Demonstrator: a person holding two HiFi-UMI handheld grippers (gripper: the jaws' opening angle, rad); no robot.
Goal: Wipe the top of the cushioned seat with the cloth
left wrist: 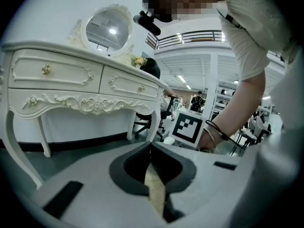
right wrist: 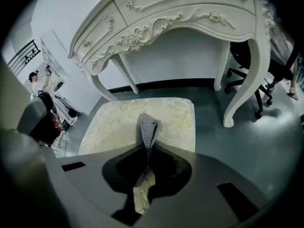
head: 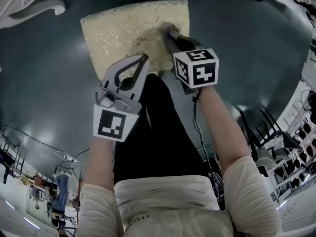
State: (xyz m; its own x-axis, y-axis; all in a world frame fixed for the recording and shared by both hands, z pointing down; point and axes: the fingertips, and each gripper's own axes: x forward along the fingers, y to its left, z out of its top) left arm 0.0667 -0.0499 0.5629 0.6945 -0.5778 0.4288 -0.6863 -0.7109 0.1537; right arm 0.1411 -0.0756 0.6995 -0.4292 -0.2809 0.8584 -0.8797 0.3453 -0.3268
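On the cream patterned seat [right wrist: 114, 120], a grey cloth [right wrist: 147, 127] stands bunched.

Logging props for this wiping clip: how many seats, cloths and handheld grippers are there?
Cream patterned cushioned seat: 1
Grey textured cloth: 1
Handheld grippers: 2, left gripper and right gripper
Total: 4

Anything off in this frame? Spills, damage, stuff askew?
Nothing stands out. The cushioned seat looks clean and undamaged, with no spill on it. The right claw pinches the grey cloth, which is bunched into a narrow fold over the seat. The left claw is shut and empty.
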